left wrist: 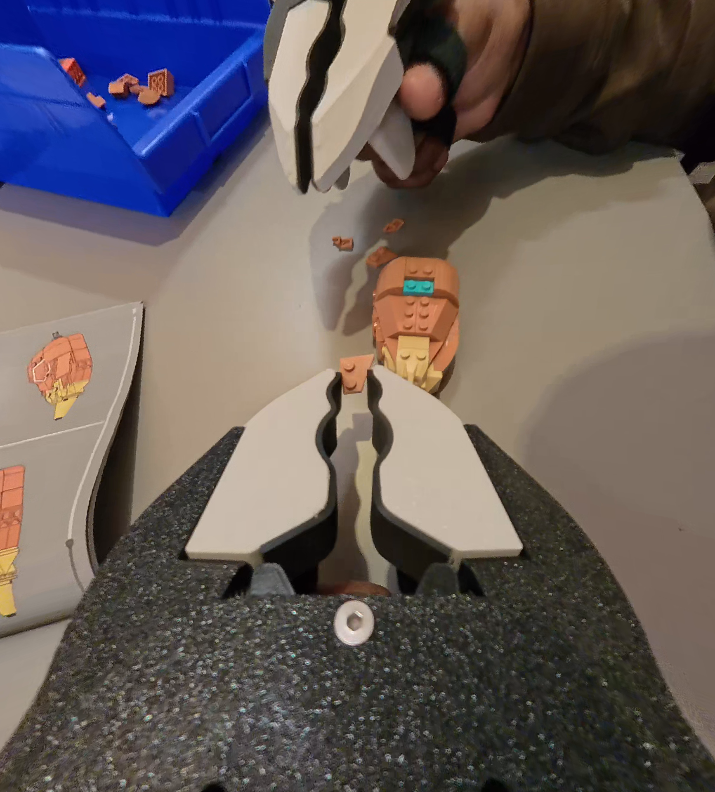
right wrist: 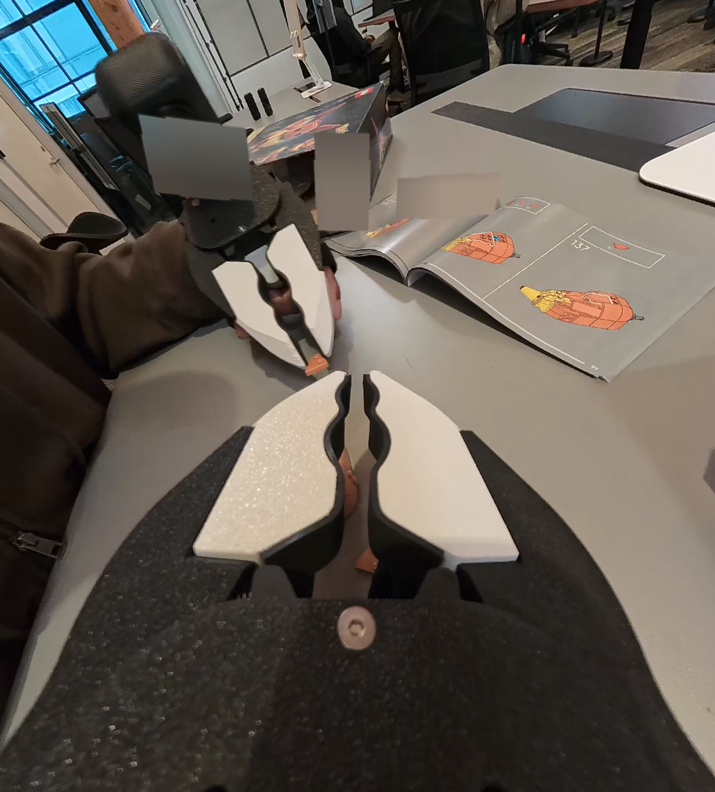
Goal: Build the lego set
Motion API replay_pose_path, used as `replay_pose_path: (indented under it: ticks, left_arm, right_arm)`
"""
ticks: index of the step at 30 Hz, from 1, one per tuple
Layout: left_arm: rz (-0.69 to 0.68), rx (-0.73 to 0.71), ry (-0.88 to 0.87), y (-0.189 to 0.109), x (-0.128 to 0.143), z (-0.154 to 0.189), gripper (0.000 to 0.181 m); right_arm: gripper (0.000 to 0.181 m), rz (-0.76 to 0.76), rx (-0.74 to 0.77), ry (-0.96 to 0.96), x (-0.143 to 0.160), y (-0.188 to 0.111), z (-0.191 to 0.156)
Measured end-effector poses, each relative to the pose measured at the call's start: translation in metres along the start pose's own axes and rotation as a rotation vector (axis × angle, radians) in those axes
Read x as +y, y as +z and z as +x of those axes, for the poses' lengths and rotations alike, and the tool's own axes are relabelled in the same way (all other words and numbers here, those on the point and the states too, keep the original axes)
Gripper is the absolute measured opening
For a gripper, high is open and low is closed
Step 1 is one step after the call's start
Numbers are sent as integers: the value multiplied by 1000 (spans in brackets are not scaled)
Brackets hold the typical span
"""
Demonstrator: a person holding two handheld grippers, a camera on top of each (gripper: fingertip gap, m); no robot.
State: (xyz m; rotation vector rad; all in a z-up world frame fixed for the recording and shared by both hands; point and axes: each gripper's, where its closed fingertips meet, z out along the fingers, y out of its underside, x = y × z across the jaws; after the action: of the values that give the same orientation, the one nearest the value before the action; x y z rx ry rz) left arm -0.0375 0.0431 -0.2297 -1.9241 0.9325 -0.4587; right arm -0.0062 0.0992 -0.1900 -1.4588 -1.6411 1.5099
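Note:
My left gripper (left wrist: 355, 375) is shut on a small orange-brown wedge plate (left wrist: 354, 379), held at the fingertips just left of the tan nose of the lego model (left wrist: 415, 317). The model is orange-brown with a teal plate on top and lies on the grey table. My right gripper (left wrist: 310, 186) hangs above and behind the model, its jaws nearly together and empty. In the right wrist view my right gripper (right wrist: 357, 377) shows a thin gap with nothing in it. The left gripper (right wrist: 315, 364) and its plate (right wrist: 318, 364) are just beyond. The model (right wrist: 348, 484) shows between the fingers.
Three loose orange-brown pieces (left wrist: 379, 256) lie behind the model. A blue bin (left wrist: 184, 141) with more pieces stands at the far left. The open instruction booklet (left wrist: 47, 428) (right wrist: 561, 291) lies beside the work area. The lego box (right wrist: 372, 124) stands farther back.

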Motion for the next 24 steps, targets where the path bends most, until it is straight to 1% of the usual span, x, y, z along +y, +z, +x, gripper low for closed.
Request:
replay_pose_path:
  ticks: [1,5,11,18,24]
  left_arm:
    - [7,3,9,0,-2,2,11]
    - [63,35,14,2,-13,10,11]
    - [120,75,-43,2,-17,12,11]
    - [162,84,-85,-2,-19,7,11]
    - [164,83,-93,-1,-17,5,11]
  right_arm:
    - [6,0,0,0,0,0,0]
    - [5,4,8,-7,0,0,1]
    - [5,9,20,3,1,-1,6]
    - [5,2,33,8,3,-1,10]
    - [4,13,37,16,3,-2,13]
